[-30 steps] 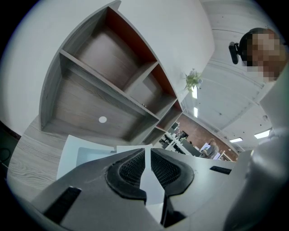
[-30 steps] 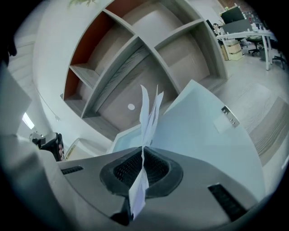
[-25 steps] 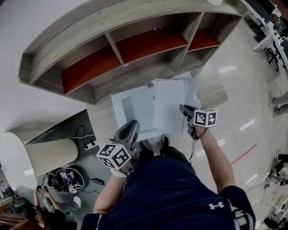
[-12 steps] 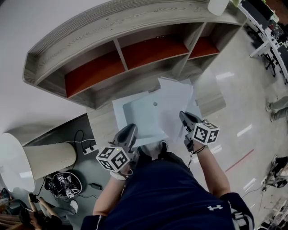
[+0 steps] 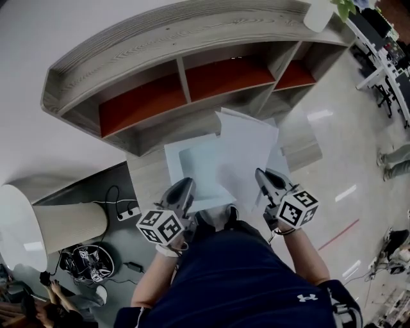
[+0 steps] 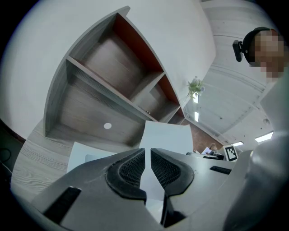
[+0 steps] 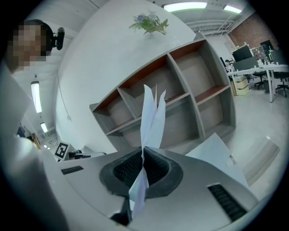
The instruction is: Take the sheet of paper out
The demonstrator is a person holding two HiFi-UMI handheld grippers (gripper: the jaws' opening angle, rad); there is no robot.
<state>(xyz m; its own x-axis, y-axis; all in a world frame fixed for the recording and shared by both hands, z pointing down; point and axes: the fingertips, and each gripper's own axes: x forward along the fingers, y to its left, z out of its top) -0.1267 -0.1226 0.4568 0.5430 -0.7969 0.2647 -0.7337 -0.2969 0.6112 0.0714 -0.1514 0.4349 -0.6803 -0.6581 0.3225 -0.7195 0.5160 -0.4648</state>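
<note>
The white sheet of paper (image 5: 246, 150) hangs in the air in front of the shelf, its near edge pinched by my right gripper (image 5: 264, 176), which is shut on it. In the right gripper view the sheet (image 7: 151, 119) stands edge-on and curls up from between the pads of that gripper (image 7: 143, 164). A pale blue folder (image 5: 192, 160) lies flat below and left of the sheet. My left gripper (image 5: 186, 184) sits at the folder's near edge. In the left gripper view its jaws (image 6: 147, 162) stand close with only a thin slit and nothing visibly held; the sheet (image 6: 167, 135) shows beyond them.
A curved grey shelf unit (image 5: 192, 70) with red-backed compartments stands just behind. A plant in a white pot (image 5: 320, 13) tops it. A pale wooden surface (image 5: 144, 182) bears the folder. A white cylinder (image 5: 38, 224), a power strip (image 5: 125, 210) and a helmet (image 5: 86, 262) lie left.
My right gripper has risen and drawn back toward the person, lifting the sheet up off the folder. The left gripper has hardly moved.
</note>
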